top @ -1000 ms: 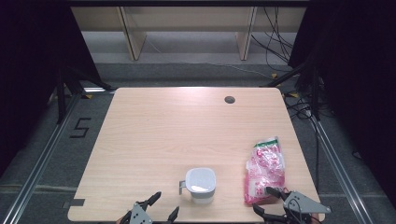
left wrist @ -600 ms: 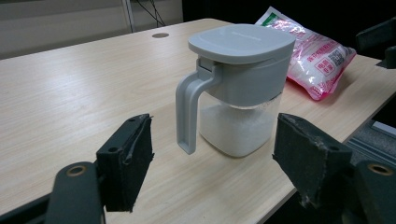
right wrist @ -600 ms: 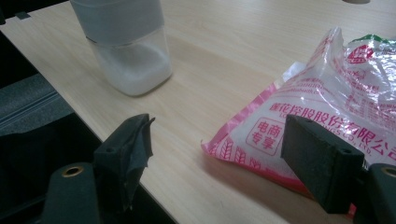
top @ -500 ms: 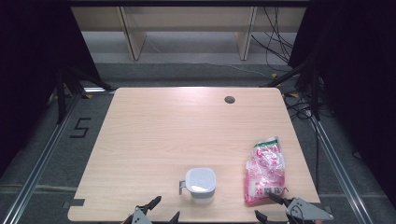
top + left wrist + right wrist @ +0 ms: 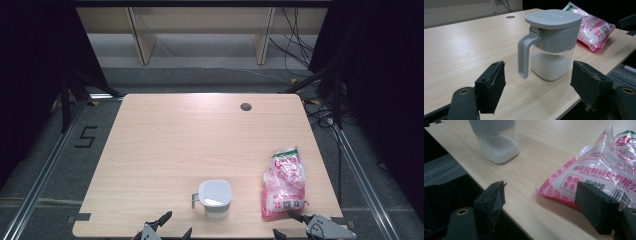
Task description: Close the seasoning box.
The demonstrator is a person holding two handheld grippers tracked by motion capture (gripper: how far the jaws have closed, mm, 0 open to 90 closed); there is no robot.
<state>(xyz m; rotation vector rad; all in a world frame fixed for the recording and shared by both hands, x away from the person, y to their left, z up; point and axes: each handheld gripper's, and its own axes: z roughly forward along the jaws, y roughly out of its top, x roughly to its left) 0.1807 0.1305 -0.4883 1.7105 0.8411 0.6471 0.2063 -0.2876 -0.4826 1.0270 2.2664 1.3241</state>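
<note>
A clear jar with a grey lid and handle (image 5: 215, 198) (image 5: 551, 45) (image 5: 495, 138) stands near the table's front edge, part full of white powder. To its right lies a pink and white plastic bag (image 5: 283, 182) (image 5: 592, 26) (image 5: 599, 167). My left gripper (image 5: 167, 227) (image 5: 541, 86) hovers at the front edge just short of the jar, open and empty. My right gripper (image 5: 289, 225) (image 5: 544, 203) is open at the bag's near end, with nothing between its jaws.
The wooden table (image 5: 175, 145) has a round cable hole (image 5: 245, 106) near its far right corner. Beyond the far edge stand shelf legs and loose cables on the floor. Dark curtains close both sides.
Both grippers have pulled back toward the table's front edge and sit lower in the high view. The jar and bag have not moved.
</note>
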